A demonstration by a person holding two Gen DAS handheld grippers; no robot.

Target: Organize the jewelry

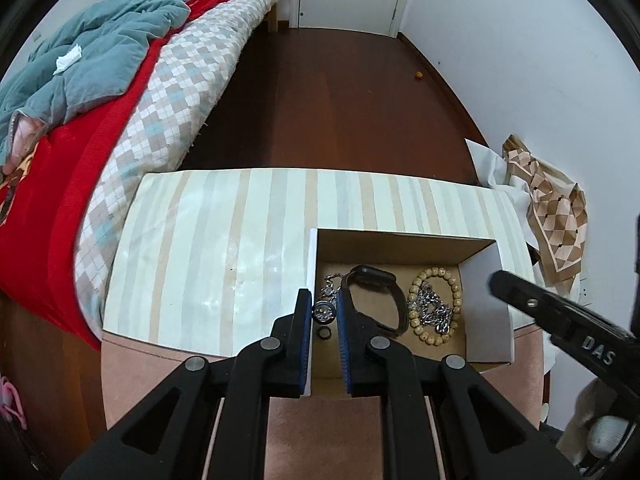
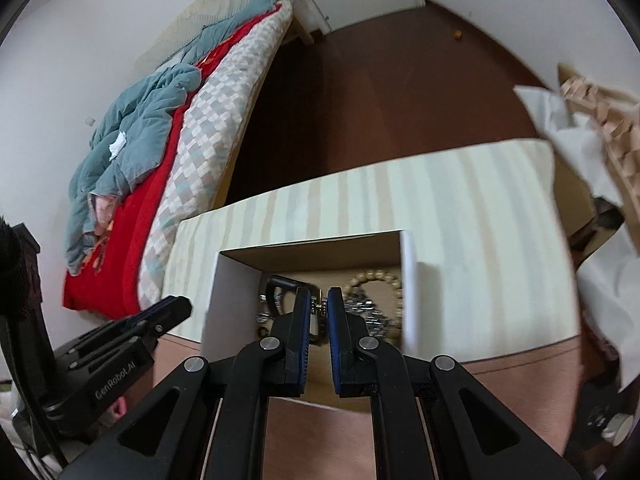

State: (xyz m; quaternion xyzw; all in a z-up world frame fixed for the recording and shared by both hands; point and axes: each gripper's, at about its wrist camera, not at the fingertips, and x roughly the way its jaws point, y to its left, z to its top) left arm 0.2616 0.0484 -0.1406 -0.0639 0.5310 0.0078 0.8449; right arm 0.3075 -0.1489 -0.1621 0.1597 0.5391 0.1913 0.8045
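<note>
Cardboard box (image 1: 486, 312) on striped board holds wooden bead bracelet (image 1: 436, 300), tangled metal chain (image 1: 434, 314), black strap (image 1: 376, 280). Left gripper (image 1: 324, 312) — narrowly parted, empty. Right gripper (image 2: 319, 310) — nearly closed, possibly pinching something; blurred.

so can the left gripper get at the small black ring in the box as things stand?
Probably yes. The left gripper hangs just above the black ring, jaws slightly apart, the box is open-topped, and nothing covers the ring. The round pendant beside it is close and could get caught too.
</note>
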